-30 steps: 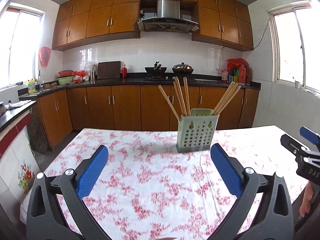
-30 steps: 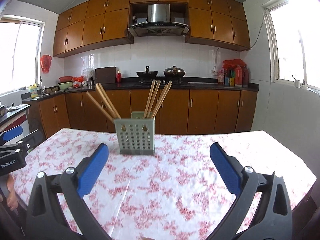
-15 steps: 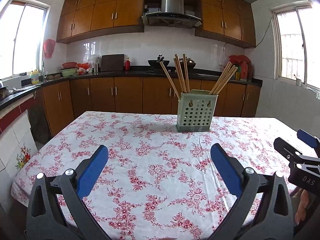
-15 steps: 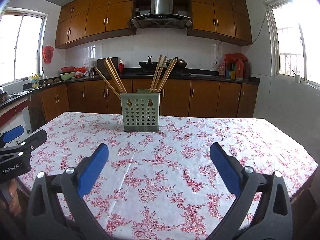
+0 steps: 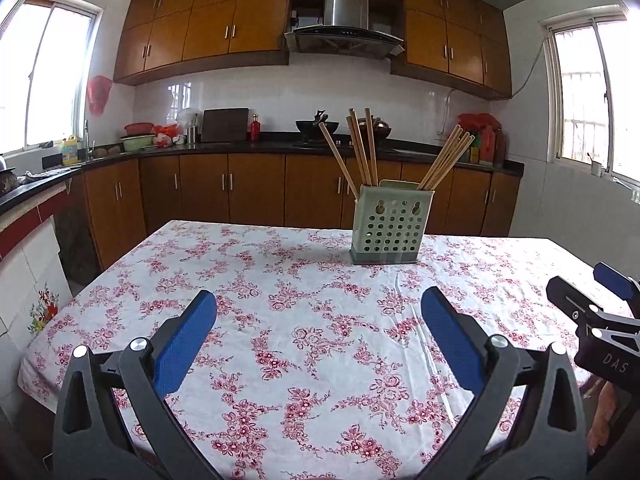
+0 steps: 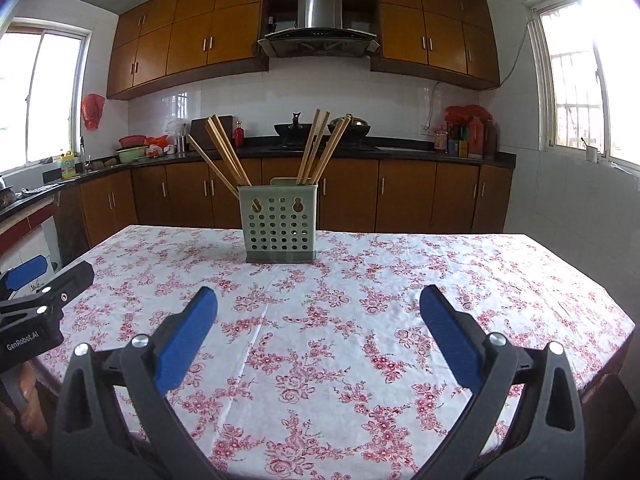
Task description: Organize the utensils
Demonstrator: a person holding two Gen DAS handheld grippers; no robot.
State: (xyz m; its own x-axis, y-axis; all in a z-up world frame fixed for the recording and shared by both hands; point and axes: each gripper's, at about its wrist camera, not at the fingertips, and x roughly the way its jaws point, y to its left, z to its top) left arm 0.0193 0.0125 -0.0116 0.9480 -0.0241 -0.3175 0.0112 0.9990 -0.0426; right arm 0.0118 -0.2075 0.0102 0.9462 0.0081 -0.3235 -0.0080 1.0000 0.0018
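Right wrist view: green holder upright on tablecloth, chopsticks inside; both grippers empty, jaws spread

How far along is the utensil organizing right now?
Done, apparently: the chopsticks stand in two leaning groups inside the green holder on the floral tablecloth, with no loose utensils showing. In hand: nothing; the left hand-held gripper and right hand-held gripper are both open and empty. Left: nothing visible.
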